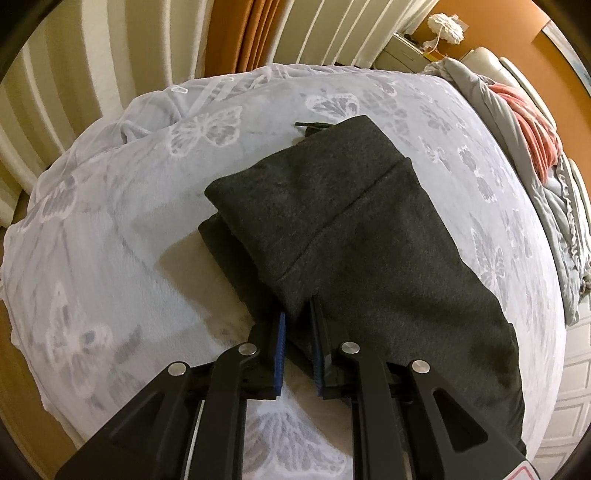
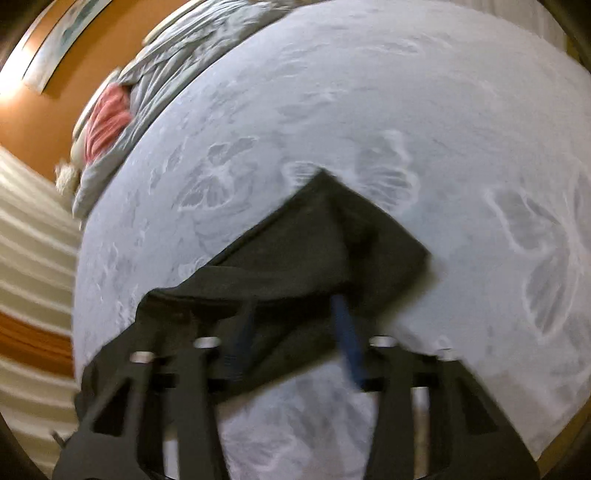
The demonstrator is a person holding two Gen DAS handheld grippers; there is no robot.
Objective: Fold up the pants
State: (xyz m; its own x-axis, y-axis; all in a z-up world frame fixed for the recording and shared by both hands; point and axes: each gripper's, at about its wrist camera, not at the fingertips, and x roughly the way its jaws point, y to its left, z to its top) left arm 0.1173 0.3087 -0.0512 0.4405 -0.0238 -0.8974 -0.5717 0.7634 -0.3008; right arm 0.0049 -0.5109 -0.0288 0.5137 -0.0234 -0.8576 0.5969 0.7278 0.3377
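Dark grey pants (image 1: 351, 229) lie folded on a pale butterfly-patterned bed cover (image 1: 110, 240), with a drawstring (image 1: 310, 127) poking out at the far end. My left gripper (image 1: 298, 310) is at the near edge of the fold, its blue pads close together with a ridge of the cloth pinched between them. The right wrist view is motion-blurred. There the pants (image 2: 325, 236) end in a corner ahead, and my right gripper (image 2: 294, 302) has its fingers wide apart, with dark cloth lying between them and neither pad visibly pressing on it.
A crumpled grey duvet with a pink cloth (image 1: 524, 122) is heaped along the bed's right side, and shows at upper left as the duvet (image 2: 107, 129) in the right wrist view. Striped and orange curtains (image 1: 258, 33) hang beyond the bed. A white lamp (image 1: 445, 24) stands far right.
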